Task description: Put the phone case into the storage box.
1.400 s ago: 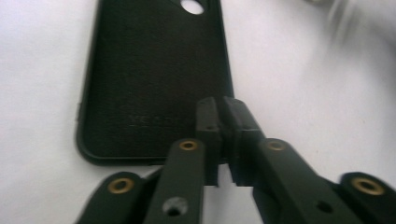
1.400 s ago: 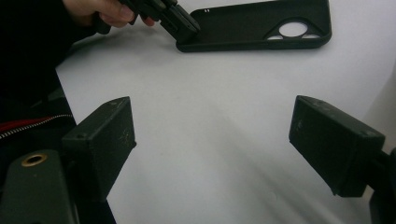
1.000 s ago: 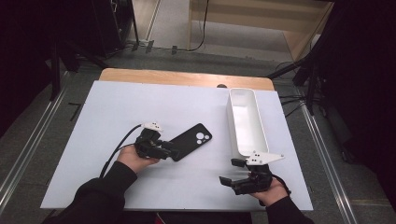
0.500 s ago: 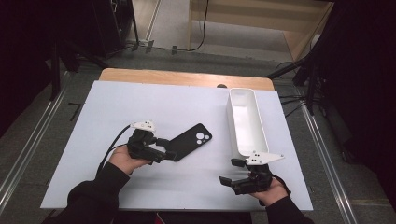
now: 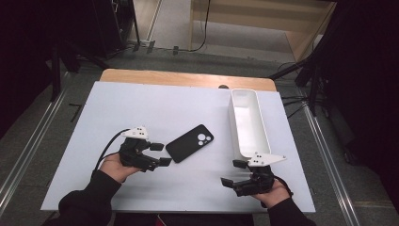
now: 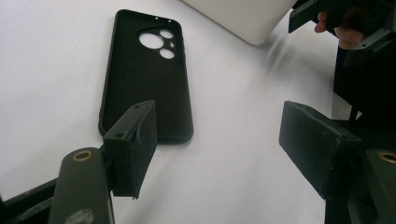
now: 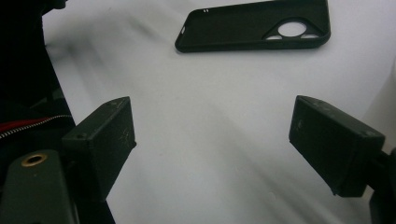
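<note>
White table (image 5: pixel 141 108): left tongs (image 5: pixel 161 154) open beside phone case (image 5: pixel 189 142).

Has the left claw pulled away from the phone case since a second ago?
Yes. The left claw has backed off toward the table's left edge, its jaws just opening, nothing between them. The phone case lies flat where it was, beside the white bin.

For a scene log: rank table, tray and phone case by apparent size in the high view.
1. table
2. tray
3. phone case
All rest at about one depth, so nearness to the camera hardly skews this order.
</note>
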The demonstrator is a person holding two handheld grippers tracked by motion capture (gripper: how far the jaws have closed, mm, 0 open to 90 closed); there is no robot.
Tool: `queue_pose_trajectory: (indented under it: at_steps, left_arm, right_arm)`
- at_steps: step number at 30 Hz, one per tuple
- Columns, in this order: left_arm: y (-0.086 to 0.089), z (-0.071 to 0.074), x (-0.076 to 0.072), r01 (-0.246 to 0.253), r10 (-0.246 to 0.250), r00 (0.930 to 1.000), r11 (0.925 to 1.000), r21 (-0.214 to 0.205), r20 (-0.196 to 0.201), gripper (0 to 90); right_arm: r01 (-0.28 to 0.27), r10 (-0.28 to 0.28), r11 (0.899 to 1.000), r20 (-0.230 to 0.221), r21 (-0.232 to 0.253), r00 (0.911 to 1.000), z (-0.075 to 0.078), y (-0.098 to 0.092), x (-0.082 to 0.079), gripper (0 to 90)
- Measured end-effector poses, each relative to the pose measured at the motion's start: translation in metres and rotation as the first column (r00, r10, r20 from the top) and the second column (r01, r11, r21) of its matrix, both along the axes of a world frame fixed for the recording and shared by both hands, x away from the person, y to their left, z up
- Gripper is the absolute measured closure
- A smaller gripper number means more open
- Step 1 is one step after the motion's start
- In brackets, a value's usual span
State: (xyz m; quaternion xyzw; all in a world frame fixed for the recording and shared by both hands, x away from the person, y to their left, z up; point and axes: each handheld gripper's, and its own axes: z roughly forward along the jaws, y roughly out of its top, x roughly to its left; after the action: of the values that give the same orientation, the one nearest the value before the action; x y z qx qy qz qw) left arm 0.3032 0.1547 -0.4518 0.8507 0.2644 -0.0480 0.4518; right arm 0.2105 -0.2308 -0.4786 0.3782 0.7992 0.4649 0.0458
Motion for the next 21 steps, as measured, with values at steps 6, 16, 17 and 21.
queue_pose_trajectory:
  at_steps: [6, 16, 17, 21]
  left_arm:
    - [0.01, 0.0, -0.005, -0.009, 0.009, 1.0, 1.0, 0.004, -0.001, 21.3]
    - [0.033, -0.003, -0.016, -0.047, 0.047, 0.9989, 0.9989, 0.008, -0.001, 17.6]
    - [0.035, -0.003, -0.017, -0.051, 0.051, 0.9987, 0.9987, 0.008, -0.002, 16.1]
    - [0.045, -0.005, -0.02, -0.067, 0.068, 0.9976, 0.9977, 0.009, -0.013, 16.1]
  right_arm:
    - [0.003, -0.003, 1.0, 0.0, -0.002, 1.0, 0.0, 0.0, 0.0, 12.9]
    - [0.012, -0.012, 1.0, 0.002, -0.007, 0.9999, -0.001, -0.001, 0.001, 12.9]
    - [0.014, -0.014, 1.0, 0.004, -0.007, 0.9999, -0.001, -0.001, 0.001, 12.9]
    - [0.012, -0.012, 1.0, 0.004, -0.008, 0.9999, -0.001, 0.0, 0.002, 12.9]
